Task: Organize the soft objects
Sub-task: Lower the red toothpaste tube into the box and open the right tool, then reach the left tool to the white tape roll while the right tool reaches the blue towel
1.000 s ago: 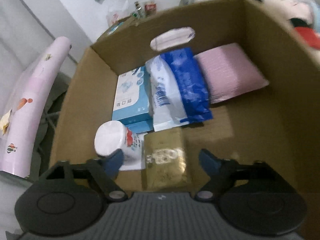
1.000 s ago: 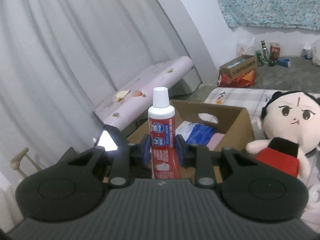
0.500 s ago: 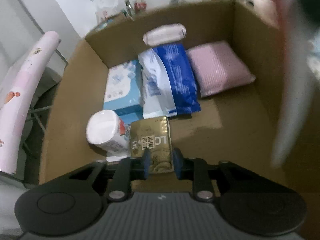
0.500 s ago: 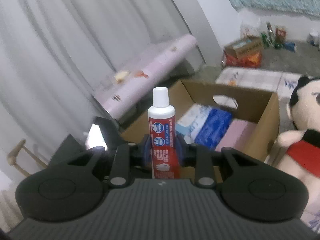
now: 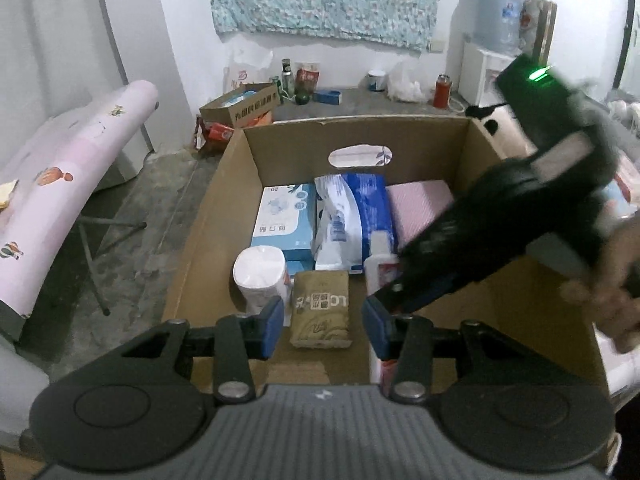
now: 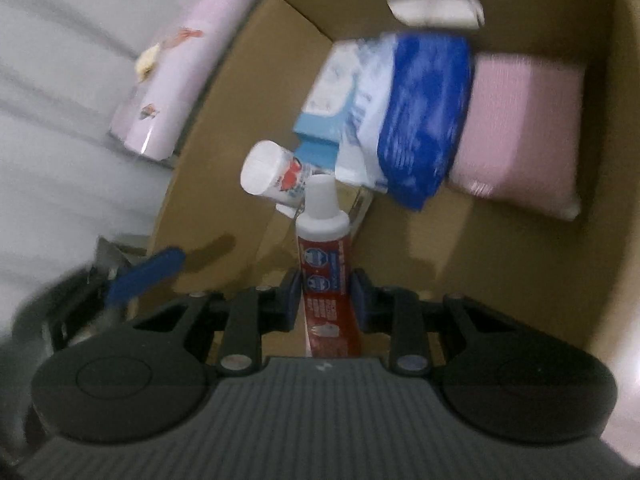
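My right gripper [image 6: 325,300] is shut on a red and white toothpaste tube [image 6: 325,256], held cap-forward over the open cardboard box [image 6: 520,256]. In the left wrist view the right gripper [image 5: 404,292] reaches into the box [image 5: 356,132] from the right, the tube [image 5: 378,258] partly hidden by it. My left gripper [image 5: 322,326] is open and empty at the box's near edge, above a gold tissue pack [image 5: 320,308]. The box also holds a white roll [image 5: 260,276], a light blue box [image 5: 286,220], a blue and white pack [image 5: 352,216] and a pink pack [image 5: 420,208].
A pink rolled mat [image 5: 60,196] leans on a stand at the left. A small cardboard box [image 5: 244,104], bottles and a water dispenser [image 5: 496,56] stand by the far wall. The person's hand [image 5: 612,292] holds the right gripper at the right.
The left gripper let go of the gold tissue pack, opened and drew back up. The right gripper swung down over the box with the toothpaste tube.
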